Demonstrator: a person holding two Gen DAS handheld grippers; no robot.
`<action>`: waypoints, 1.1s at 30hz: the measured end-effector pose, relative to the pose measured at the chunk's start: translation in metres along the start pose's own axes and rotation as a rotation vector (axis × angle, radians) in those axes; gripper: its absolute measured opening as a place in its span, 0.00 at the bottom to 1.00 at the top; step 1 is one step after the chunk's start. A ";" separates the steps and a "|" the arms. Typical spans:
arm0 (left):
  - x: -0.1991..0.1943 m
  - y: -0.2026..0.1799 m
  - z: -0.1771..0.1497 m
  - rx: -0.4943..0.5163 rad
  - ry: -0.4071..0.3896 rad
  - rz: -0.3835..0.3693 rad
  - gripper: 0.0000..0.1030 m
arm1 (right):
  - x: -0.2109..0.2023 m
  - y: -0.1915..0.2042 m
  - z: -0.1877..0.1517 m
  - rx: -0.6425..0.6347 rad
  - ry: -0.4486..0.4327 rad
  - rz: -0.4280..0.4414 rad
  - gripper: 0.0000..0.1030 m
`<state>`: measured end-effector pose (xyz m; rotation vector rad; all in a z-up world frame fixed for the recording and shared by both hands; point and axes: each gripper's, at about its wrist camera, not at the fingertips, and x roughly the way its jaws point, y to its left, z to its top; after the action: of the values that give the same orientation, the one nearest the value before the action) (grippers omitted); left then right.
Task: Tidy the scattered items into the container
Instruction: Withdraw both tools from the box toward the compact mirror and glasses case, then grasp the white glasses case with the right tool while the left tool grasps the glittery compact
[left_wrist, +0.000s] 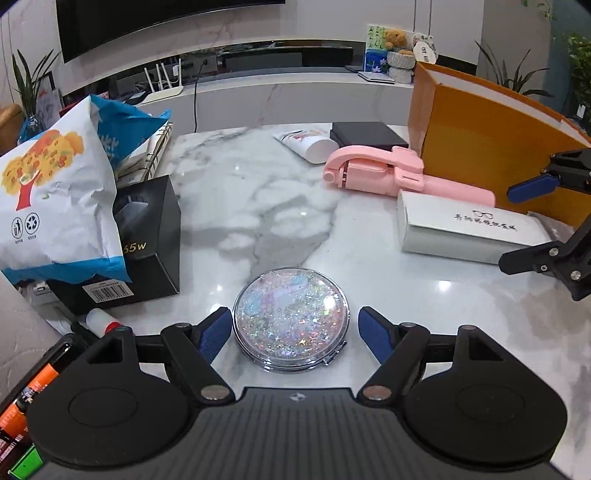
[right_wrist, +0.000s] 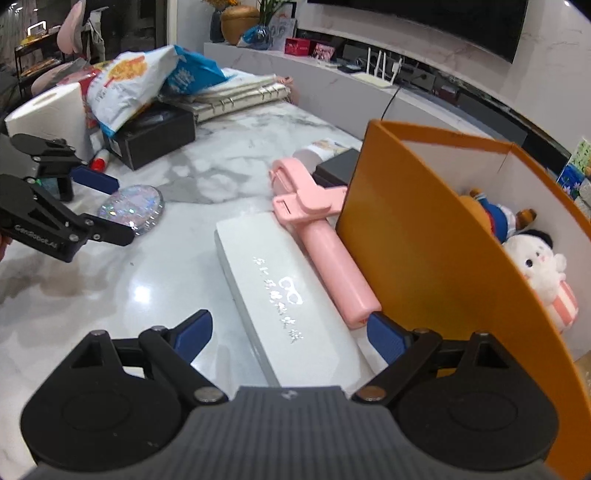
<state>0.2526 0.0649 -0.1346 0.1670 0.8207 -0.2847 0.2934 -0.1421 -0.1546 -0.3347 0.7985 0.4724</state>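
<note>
glitter mirror lies between spread left fingers, white case between spread right fingers.

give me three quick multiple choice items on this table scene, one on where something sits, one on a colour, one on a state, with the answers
1. Where does the pink selfie stick lie?
A. between the white case and the orange box
B. inside the orange box
C. on top of the snack bag

2. What colour is the charger box beside the snack bag?
A. white
B. black
C. orange

3. How does the left tool stand at the glitter compact mirror?
A. shut on it and lifting it
B. open, one pad on each side of it
C. shut, away from it

Answers: 1 A, the stick lies along the box's outer wall with the case on its other side; 2 B, its faces are black; 3 B, gaps show between both pads and the mirror, which lies on the table.
</note>
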 end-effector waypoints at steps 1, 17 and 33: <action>0.001 0.000 0.000 -0.003 0.001 0.000 0.86 | 0.003 -0.002 0.000 0.010 0.007 0.005 0.89; 0.005 0.000 -0.002 -0.036 0.001 -0.004 0.88 | 0.017 -0.006 -0.001 0.019 0.061 0.000 0.74; -0.010 -0.005 -0.005 0.019 -0.015 -0.018 0.81 | -0.006 0.018 0.001 0.006 0.139 0.044 0.65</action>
<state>0.2407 0.0633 -0.1309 0.1754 0.8052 -0.3106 0.2809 -0.1281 -0.1512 -0.3482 0.9434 0.4915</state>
